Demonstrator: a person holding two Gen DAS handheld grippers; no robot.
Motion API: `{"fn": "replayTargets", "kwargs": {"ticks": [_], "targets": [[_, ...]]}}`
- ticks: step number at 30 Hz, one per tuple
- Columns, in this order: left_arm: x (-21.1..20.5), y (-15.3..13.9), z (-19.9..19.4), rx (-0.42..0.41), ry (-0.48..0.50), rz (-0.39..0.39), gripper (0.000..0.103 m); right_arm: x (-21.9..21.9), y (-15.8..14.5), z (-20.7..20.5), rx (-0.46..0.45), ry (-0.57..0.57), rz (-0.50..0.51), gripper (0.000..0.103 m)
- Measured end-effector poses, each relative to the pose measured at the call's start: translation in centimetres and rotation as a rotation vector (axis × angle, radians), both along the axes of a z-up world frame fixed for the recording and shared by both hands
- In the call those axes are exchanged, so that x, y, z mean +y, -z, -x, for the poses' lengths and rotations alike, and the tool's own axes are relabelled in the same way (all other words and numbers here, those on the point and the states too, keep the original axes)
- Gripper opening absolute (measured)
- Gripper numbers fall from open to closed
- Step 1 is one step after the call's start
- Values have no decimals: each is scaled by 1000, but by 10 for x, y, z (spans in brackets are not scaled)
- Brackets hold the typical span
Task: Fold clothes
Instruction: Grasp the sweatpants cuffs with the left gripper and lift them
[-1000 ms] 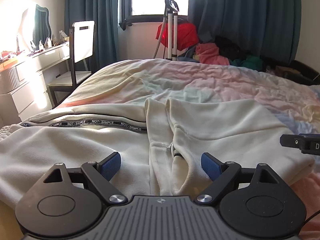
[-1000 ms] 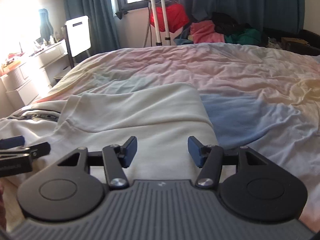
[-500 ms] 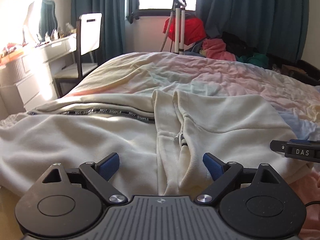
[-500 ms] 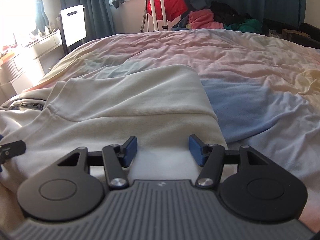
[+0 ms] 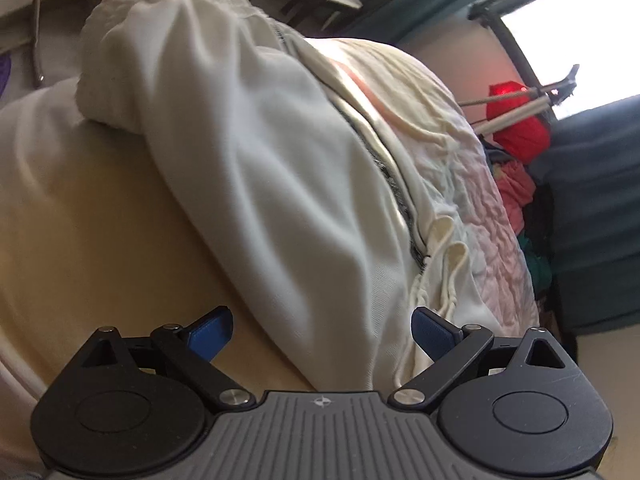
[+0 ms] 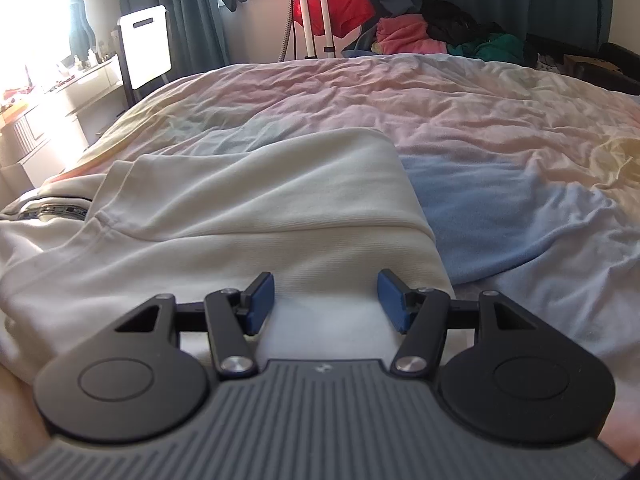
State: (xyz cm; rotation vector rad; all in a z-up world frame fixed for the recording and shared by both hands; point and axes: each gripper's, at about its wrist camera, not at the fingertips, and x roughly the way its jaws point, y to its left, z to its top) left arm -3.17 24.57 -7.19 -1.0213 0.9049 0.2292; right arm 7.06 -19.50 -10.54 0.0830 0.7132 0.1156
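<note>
While both claws gape empty, the cream garment [image 6: 240,216] lies just beyond the right claw [image 6: 326,300].

My left tool [image 5: 322,330], black with blue pads, is rolled strongly to one side and points downward. Its jaws have just been opening and stand wide, pressing on nothing. My right tool [image 6: 326,300] is level, pointing downward, jaws partly apart, its blue pads [image 6: 262,300] gripping nothing.

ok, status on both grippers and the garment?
Left gripper open, jaws just widened, over cream garment. Right gripper open, nothing gripped, above folded part. Nothing in the way.
</note>
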Motion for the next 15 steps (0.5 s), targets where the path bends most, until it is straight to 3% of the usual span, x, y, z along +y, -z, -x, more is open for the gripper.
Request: {"fn": "replayTargets", "kwargs": {"ticks": [4, 6, 8, 11, 15], "targets": [[40, 27, -10, -48, -135, 101, 89, -1, -2, 0, 7, -7, 2, 60], [58, 36, -14, -114, -222, 173, 89, -6, -4, 0, 14, 0, -23, 58], [71, 37, -18, -155, -288, 154, 86, -11, -7, 0, 14, 14, -60, 58], [85, 35, -23, -179, -342, 65, 74, -14, -14, 1, -4, 26, -77, 58], [98, 42, -28, -177, -378, 39, 57, -6, -28, 8, -70, -8, -52, 58]]}}
